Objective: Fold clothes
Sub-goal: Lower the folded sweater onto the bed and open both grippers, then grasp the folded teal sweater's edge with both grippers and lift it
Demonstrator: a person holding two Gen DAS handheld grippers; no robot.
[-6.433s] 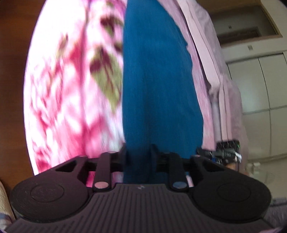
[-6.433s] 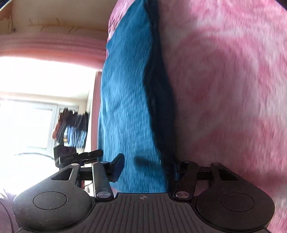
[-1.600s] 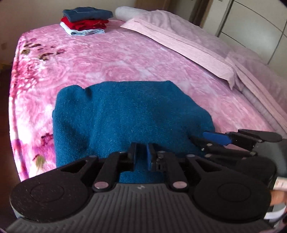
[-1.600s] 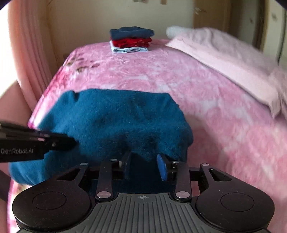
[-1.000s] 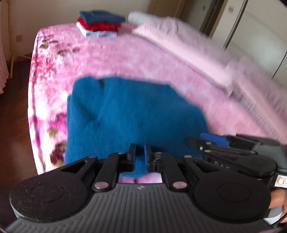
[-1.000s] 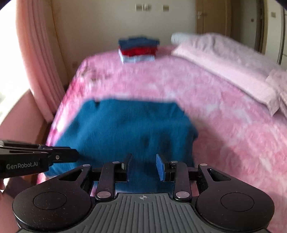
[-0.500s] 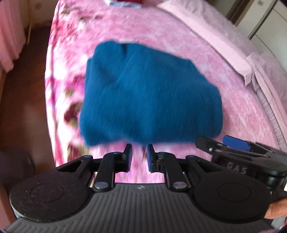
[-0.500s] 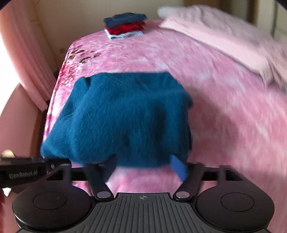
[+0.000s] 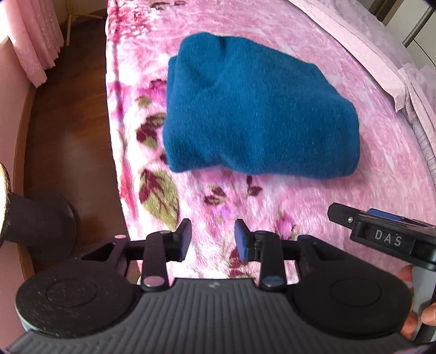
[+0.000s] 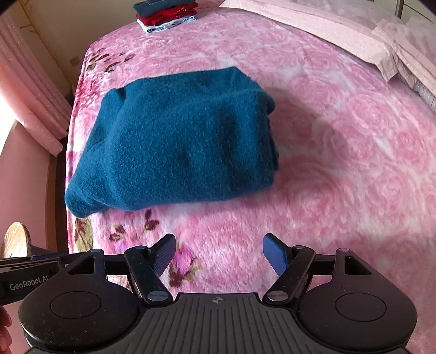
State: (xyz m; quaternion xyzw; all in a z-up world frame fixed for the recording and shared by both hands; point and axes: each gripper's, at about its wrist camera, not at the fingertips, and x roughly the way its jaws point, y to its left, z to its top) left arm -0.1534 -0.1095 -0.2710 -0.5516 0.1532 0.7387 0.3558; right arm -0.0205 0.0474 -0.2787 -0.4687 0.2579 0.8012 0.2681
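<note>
Pink bedspread (image 10: 340,163) holds folded blue sweater (image 10: 177,141); both grippers' fingers apart, "GenRobot.AI", "DAS".

The stack of folded clothes (image 10: 166,13) is cut off by the right wrist view's top edge.

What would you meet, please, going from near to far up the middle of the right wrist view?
Right gripper → bare pink floral blanket → folded blue sweater → more blanket → stack of folded clothes at the far edge.
</note>
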